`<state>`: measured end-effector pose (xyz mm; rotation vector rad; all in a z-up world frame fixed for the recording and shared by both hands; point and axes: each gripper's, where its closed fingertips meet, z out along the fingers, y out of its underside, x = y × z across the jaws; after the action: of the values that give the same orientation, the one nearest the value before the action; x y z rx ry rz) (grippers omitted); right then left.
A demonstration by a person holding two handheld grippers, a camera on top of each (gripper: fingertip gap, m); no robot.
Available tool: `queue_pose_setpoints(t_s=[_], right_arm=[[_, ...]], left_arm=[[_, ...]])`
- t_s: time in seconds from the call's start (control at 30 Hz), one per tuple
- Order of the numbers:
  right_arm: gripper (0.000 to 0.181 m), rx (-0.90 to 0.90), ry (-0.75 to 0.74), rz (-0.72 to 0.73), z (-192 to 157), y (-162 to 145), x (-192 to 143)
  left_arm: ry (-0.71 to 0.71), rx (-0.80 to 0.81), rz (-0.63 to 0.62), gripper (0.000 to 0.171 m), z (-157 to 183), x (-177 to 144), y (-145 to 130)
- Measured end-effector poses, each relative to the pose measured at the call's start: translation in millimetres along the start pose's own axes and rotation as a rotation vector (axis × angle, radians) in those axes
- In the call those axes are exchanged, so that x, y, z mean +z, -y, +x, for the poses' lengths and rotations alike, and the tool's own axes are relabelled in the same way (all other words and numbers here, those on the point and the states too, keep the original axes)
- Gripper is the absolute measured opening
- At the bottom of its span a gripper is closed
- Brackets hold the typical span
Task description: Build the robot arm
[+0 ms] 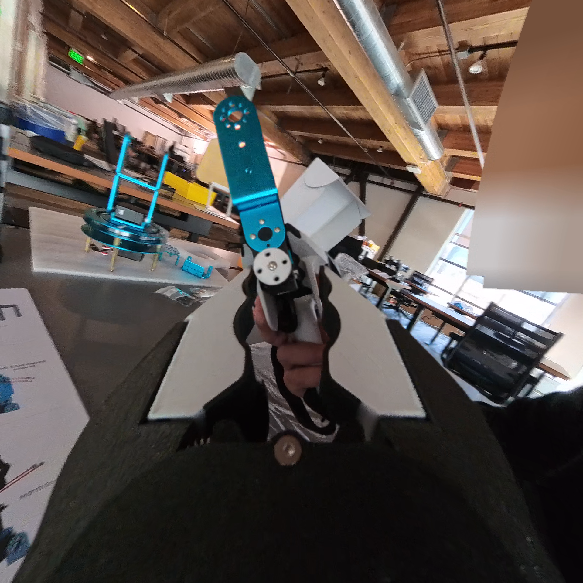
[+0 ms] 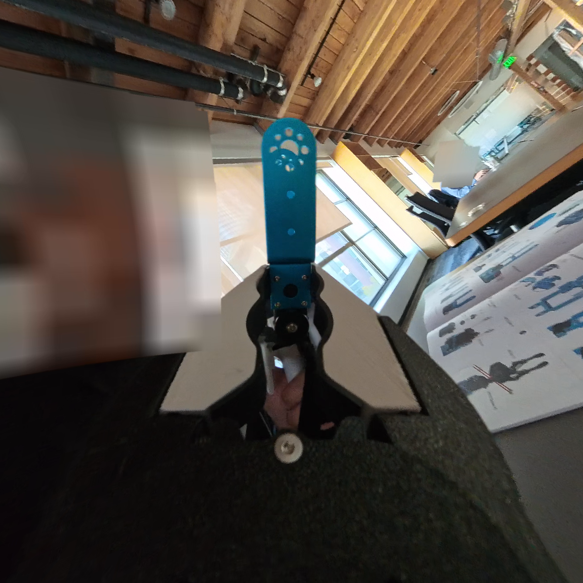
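Left wrist view, centre: the left gripper [image 1: 284, 277] is seen with its tongs drawn narrow, apparently closed about a black servo with a white round horn [image 1: 273, 267]; the contact faces are partly hidden. From the servo a long blue anodised metal bracket [image 1: 246, 164] is carried upward, tilted slightly left, well above the grey table [image 1: 104, 315].

Right wrist view, centre: the right gripper [image 2: 290, 293] is shown narrow too, clamped on the square foot of the same bracket [image 2: 290, 205], which stands upright in the frame. The part is thus held at its lower end from two sides. Both grips lie on the gripper midlines, which is judged a steady hold.

Left of the left view, a blue round turntable base with two uprights [image 1: 126, 220] is set on a white board [image 1: 63, 246]; a printed instruction sheet [image 1: 31, 378] lies at lower left.
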<state>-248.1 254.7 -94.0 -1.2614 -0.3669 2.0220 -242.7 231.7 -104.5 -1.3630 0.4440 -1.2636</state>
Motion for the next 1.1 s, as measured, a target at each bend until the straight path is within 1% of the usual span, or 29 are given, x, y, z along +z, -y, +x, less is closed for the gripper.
queue_pose_setpoints(t_s=[0.03,0.1,0.17,0.23,0.27,0.3,0.37,0.47,0.5,0.57,0.6,0.63,0.67,0.73,0.83,0.93,1.0,1.07,1.1], right_arm=[[0.023,0.001,-0.002,-0.005,0.1,-1.4,-0.6],[0.024,-0.001,-0.023,-0.010,2.4,-2.5,-1.5],[0.030,-0.020,-0.083,-0.046,8.0,-5.4,-1.8],[0.034,-0.065,-0.143,-0.087,10.9,-6.3,-3.6],[0.040,-0.091,-0.168,-0.112,10.8,-6.9,-4.7],[0.051,-0.122,-0.190,-0.123,9.5,-5.2,-5.9],[0.063,-0.192,-0.257,-0.136,9.4,0.7,-10.9],[0.080,-0.309,-0.341,-0.141,5.0,12.5,-13.9],[0.085,-0.323,-0.341,-0.132,0.6,16.9,-11.8],[0.084,-0.288,-0.277,-0.131,-11.6,21.1,-7.6],[0.082,-0.259,-0.285,-0.136,-9.8,23.1,-10.1],[0.070,-0.248,-0.277,-0.156,-10.0,23.2,-14.4],[0.070,-0.254,-0.257,-0.189,-11.6,21.2,-18.8],[0.068,-0.247,-0.261,-0.239,-9.2,19.6,-29.9],[0.066,-0.209,-0.313,-0.262,-2.1,22.5,-42.5],[0.065,-0.177,-0.396,-0.227,2.4,32.4,-52.2],[0.065,-0.148,-0.404,-0.214,-2.3,35.6,-54.5],[0.065,-0.151,-0.401,-0.218,-9.0,35.9,-53.9],[0.065,-0.157,-0.387,-0.223,-13.4,35.5,-52.8]], left_arm=[[0.045,0.022,0.004,0.027,-4.7,-0.1,-1.2],[0.076,0.084,0.007,0.023,-8.1,-0.3,-3.5],[0.109,0.123,-0.008,0.020,-12.3,-0.8,-6.2],[0.153,0.221,-0.023,0.020,-16.6,-1.4,-6.9],[0.177,0.284,-0.027,0.019,-18.4,-1.9,-6.0],[0.204,0.352,-0.031,0.019,-20.2,-2.6,-4.5],[0.261,0.498,-0.028,0.019,-22.4,-3.9,0.9],[0.347,0.834,-0.061,0.019,-21.7,0.2,1.0],[0.348,0.943,-0.070,0.019,-18.0,3.5,-2.5],[0.346,1.108,-0.097,0.019,-12.1,11.0,-13.6],[0.365,1.169,-0.098,0.019,-11.1,13.6,-16.4],[0.374,1.221,-0.090,0.019,-9.2,15.4,-17.9],[0.372,1.246,-0.087,0.019,-7.2,17.1,-19.4],[0.361,1.225,-0.106,0.019,-6.4,22.1,-25.9],[0.316,1.088,-0.158,0.022,-6.4,30.2,-40.6],[0.257,0.937,-0.174,0.035,-3.4,29.2,-44.7],[0.223,0.848,-0.202,0.040,-5.2,26.6,-48.3],[0.171,0.702,-0.230,0.040,-7.4,23.7,-53.2],[0.122,0.591,-0.254,0.040,-6.4,23.2,-57.8]])
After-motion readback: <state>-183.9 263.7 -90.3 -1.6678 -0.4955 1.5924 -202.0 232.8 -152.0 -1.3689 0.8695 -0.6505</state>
